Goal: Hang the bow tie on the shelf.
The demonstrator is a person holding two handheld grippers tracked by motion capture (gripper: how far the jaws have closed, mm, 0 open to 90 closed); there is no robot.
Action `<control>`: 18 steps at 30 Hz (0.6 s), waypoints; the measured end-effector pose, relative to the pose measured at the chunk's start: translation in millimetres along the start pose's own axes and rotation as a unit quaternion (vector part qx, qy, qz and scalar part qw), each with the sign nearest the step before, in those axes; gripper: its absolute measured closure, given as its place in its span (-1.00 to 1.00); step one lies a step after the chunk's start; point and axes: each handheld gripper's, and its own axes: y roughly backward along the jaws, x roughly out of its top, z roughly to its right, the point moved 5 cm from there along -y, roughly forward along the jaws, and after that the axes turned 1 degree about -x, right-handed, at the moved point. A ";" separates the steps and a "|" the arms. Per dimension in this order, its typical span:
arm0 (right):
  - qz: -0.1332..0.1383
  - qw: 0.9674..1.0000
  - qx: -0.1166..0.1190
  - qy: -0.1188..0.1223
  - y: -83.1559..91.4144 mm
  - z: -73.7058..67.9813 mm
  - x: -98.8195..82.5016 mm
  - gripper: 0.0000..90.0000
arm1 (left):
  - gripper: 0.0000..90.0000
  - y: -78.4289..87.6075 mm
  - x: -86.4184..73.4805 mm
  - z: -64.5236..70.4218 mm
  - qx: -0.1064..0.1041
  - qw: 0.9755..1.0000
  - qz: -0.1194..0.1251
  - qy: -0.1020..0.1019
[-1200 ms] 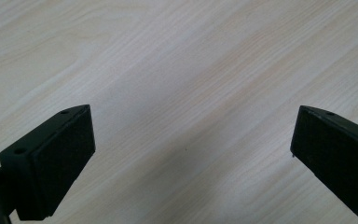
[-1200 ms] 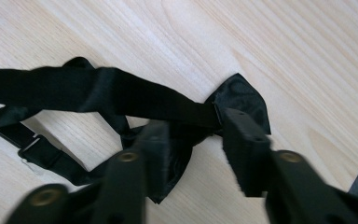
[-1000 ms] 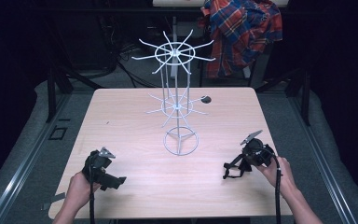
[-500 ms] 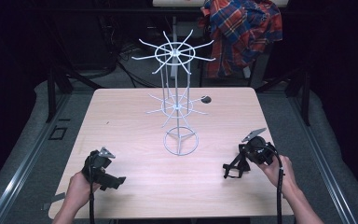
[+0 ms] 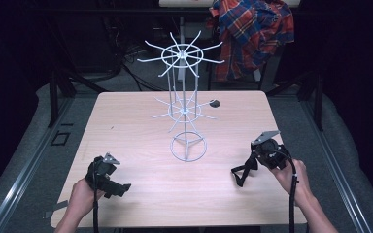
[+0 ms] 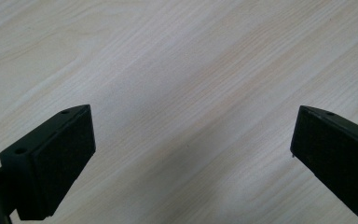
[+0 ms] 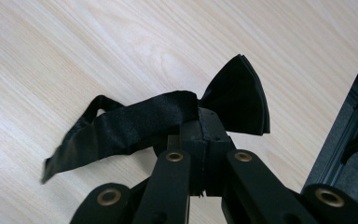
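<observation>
Right gripper [image 5: 243, 172] clamps bow tie [image 7: 168, 116] above table [image 5: 141, 121]; left gripper [image 6: 191, 154] (tabletop-low) gapes.

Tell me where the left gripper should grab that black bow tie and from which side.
Take the loose strap end of the bow tie: it hangs free away from the right gripper, which pinches the tie beside its fan. Bring the open left gripper in level from the tie's strap side.
</observation>
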 end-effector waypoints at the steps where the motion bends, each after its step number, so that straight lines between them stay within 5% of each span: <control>1: 0.004 1.000 -0.001 0.002 1.2 -0.7 1.4 1.00 | -1.00 -0.1 0.0 -0.1 0.000 1.000 0.000 0.000; 18: 0.023 1.000 -0.005 0.020 20.6 -11.2 15.2 1.00 | -1.00 -0.1 0.1 0.4 0.000 1.000 0.000 0.000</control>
